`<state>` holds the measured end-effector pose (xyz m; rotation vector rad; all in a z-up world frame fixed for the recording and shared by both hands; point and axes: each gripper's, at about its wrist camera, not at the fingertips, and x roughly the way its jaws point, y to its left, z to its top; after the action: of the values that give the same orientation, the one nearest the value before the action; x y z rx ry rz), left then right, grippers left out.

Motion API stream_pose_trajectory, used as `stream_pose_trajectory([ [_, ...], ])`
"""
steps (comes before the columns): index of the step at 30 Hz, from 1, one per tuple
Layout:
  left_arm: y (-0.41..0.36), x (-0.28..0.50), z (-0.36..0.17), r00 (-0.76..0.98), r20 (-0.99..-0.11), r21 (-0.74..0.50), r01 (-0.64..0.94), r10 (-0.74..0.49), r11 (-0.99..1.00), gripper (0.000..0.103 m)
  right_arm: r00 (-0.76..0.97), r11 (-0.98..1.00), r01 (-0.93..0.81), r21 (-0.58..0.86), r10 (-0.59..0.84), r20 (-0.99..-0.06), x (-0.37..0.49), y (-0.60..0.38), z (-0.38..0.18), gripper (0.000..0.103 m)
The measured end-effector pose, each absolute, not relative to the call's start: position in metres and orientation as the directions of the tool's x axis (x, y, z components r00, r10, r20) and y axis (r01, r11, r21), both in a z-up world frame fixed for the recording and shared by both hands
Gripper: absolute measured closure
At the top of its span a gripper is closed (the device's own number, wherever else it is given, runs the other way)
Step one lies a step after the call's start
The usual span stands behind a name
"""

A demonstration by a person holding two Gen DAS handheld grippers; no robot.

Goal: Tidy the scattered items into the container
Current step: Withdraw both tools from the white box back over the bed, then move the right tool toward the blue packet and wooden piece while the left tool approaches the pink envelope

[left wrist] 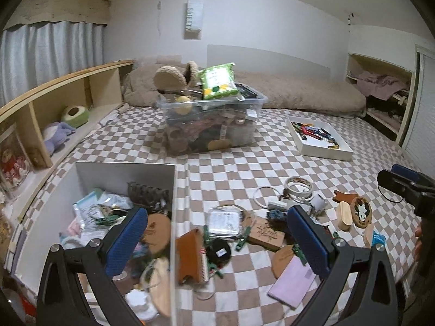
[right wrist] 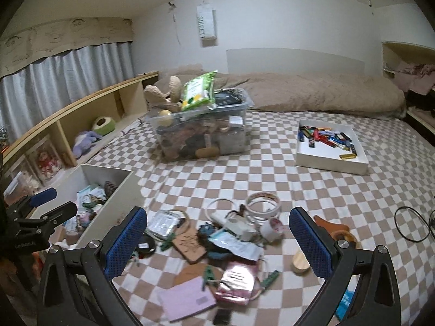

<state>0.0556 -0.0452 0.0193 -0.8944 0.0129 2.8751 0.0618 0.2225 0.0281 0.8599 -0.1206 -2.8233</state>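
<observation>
Left gripper (left wrist: 214, 239): jaws spread wide, empty, straddling the white bin's (left wrist: 125, 171) right wall.
Right gripper (right wrist: 217, 239): spread, empty, above the clutter.
Scattered items: pink notepad (right wrist: 187, 301), tape roll (right wrist: 263, 203), on the checkered blanket (right wrist: 272, 168) beside the bin.

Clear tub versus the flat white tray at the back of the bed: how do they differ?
The clear tub is deep and see-through; the white tray is shallow and opaque. The tub is heaped above its rim, topped by a green packet; the tray holds one loose layer of small colourful items. The tub sits left, the tray right. Both rest on the checkered blanket.
</observation>
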Motion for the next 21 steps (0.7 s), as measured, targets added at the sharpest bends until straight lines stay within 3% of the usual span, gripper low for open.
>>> stream_pose_trajectory([
  [14,0.004,0.046,0.013,-0.859,-0.487,-0.018,-0.172,0.159,-0.985,0.0,-0.84,-0.991,0.085,0.102,-0.126,-0.527,0.067,0.283,0.012,0.0],
  [21,0.02,0.041,0.005,-0.841,-0.498,-0.034,-0.226,0.213,-0.973,0.0,-0.859,-0.998,0.02,0.056,-0.046,-0.509,0.071,0.312,-0.006,0.0],
])
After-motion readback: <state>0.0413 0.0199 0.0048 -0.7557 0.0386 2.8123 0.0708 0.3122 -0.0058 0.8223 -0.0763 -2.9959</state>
